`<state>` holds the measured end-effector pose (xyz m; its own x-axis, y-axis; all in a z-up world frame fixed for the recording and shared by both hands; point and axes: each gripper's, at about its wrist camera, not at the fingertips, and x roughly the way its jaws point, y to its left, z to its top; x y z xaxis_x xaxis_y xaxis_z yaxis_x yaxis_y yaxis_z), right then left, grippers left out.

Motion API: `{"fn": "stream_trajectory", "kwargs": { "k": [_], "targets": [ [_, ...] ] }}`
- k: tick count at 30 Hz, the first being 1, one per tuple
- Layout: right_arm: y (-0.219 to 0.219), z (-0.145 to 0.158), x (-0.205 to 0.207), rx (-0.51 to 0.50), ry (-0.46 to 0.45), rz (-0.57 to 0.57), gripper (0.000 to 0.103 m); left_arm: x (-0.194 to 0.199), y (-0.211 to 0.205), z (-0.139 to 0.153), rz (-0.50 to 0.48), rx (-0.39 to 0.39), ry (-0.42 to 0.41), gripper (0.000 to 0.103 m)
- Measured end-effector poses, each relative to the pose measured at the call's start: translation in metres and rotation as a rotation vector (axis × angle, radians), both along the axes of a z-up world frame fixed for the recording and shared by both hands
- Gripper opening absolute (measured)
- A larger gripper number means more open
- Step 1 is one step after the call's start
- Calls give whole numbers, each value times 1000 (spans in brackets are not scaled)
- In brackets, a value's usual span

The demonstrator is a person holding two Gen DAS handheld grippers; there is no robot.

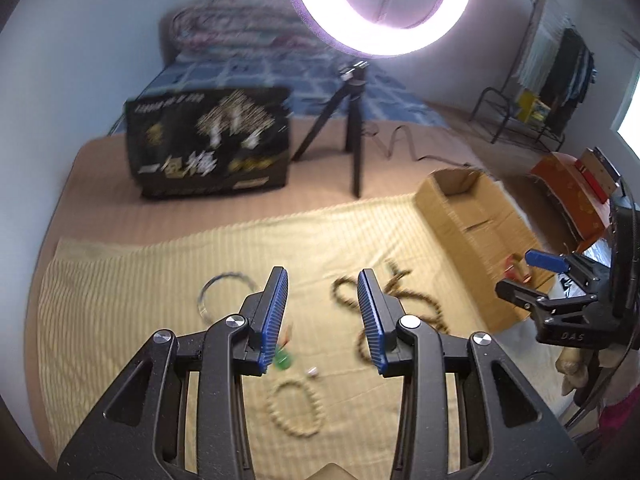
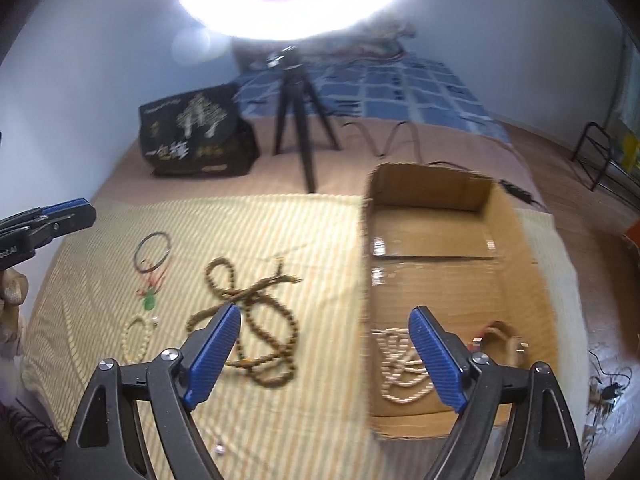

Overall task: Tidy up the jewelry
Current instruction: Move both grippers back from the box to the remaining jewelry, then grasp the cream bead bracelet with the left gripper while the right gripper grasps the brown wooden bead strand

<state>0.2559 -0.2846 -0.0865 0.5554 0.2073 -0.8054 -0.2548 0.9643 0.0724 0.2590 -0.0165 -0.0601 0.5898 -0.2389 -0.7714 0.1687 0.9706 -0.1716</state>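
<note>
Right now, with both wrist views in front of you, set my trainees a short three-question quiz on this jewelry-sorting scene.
1. True or false: the cardboard box already holds a pale bead strand.
2. What lies between the thin dark hoop and the box? A) long brown bead necklace B) watch C) comb
3. Fill in: the right gripper is open and holds ____.

Key: 1 true; 2 A; 3 nothing.

Ring light (image 1: pixel 380 4) glare, motion blur, fisheye edges
</note>
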Motion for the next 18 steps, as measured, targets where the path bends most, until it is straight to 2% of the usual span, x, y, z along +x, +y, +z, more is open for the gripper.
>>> {"fn": "stream_trajectory", "kwargs": {
  "k": [8,15,18],
  "targets": [
    [46,-26,8,-16,81,100,95,-17,36,-42,10,29,116,36],
    [60,-48,19,-24,152,93,96,-29,49,-80,-9,1,238,36],
    [60,-55,26,-13,179,74,97,-32,48,-88,-17,-6,264,36]
  ]
}}
